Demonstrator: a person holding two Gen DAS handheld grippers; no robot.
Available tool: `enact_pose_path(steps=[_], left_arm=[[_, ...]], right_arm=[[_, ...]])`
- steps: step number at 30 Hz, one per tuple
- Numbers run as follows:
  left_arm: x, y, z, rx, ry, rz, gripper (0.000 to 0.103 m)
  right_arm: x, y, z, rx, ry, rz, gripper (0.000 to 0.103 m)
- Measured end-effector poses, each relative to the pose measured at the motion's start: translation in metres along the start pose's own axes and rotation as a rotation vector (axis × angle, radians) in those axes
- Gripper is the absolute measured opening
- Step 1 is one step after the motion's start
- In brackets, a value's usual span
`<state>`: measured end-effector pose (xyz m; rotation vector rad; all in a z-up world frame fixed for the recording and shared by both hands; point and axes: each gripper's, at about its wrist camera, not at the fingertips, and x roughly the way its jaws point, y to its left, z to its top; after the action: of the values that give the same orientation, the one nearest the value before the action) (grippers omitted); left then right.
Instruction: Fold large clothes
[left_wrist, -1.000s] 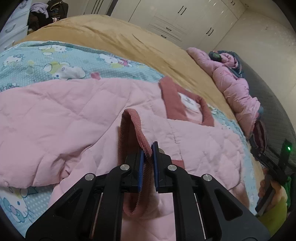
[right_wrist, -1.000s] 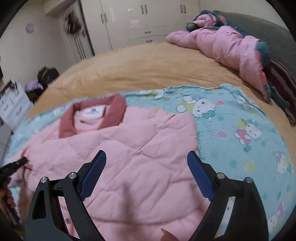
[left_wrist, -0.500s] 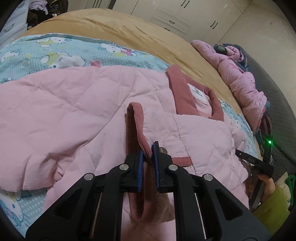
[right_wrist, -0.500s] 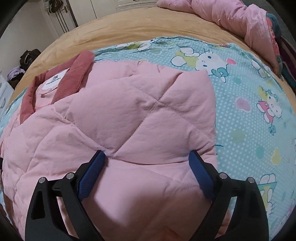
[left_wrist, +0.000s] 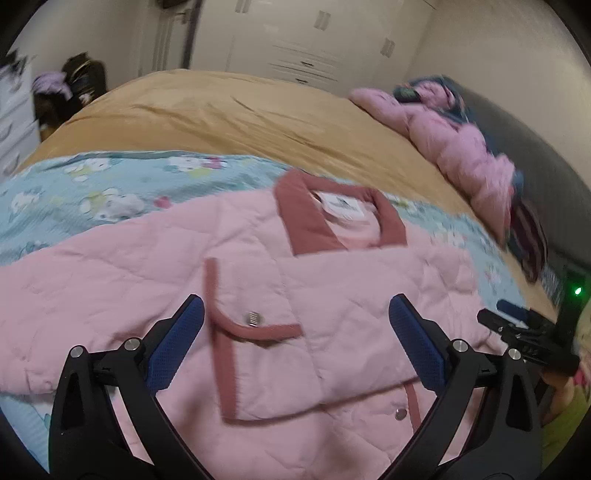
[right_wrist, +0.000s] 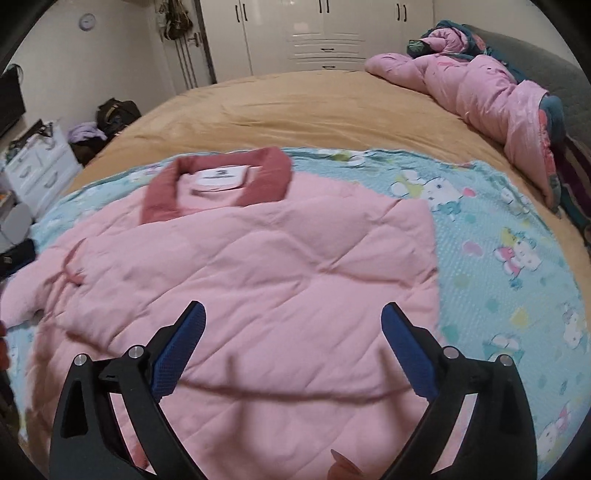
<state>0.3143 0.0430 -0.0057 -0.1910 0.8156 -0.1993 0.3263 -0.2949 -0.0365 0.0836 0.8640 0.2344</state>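
A pink quilted jacket (left_wrist: 129, 280) with a dark-rose collar (left_wrist: 303, 218) lies flat on the bed. Its sleeve, with a rose-trimmed cuff (left_wrist: 255, 328), lies folded across the front. My left gripper (left_wrist: 295, 308) hovers above that cuff with its jaws opening wide and holding nothing. In the right wrist view the jacket (right_wrist: 258, 258) fills the middle, with the collar (right_wrist: 162, 195) at the far left. My right gripper (right_wrist: 293, 312) hangs over the jacket's lower part, its jaws opening, the pads clear of the fabric. It also shows as the right gripper (left_wrist: 517, 321) at the left wrist view's right edge.
Under the jacket lies a teal cartoon-cat blanket (right_wrist: 498, 229) on a tan bedspread (right_wrist: 295, 107). Another pink padded coat (right_wrist: 480, 85) is heaped by the grey headboard. White wardrobes (right_wrist: 325, 29) stand behind the bed, with white drawers (right_wrist: 40, 166) and bags (right_wrist: 118, 110) at the left.
My left gripper has let go of the rose cuff, opened wide and drawn up and back; the sleeve now lies flat on the jacket. My right gripper has pulled back from the fabric.
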Motion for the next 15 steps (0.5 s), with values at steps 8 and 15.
enact_pose_path(steps=[8,15], left_arm=[[0.064,-0.02,-0.033,0.038,0.206,-0.043,0.084],[0.069,-0.012,-0.042,0.013,0.221,-0.033,0.086]], right_arm=[[0.03,-0.003,-0.023,0.04,0.137,0.0,0.096],[0.025,0.001,-0.032,0.061,0.121,-0.002,0.096]])
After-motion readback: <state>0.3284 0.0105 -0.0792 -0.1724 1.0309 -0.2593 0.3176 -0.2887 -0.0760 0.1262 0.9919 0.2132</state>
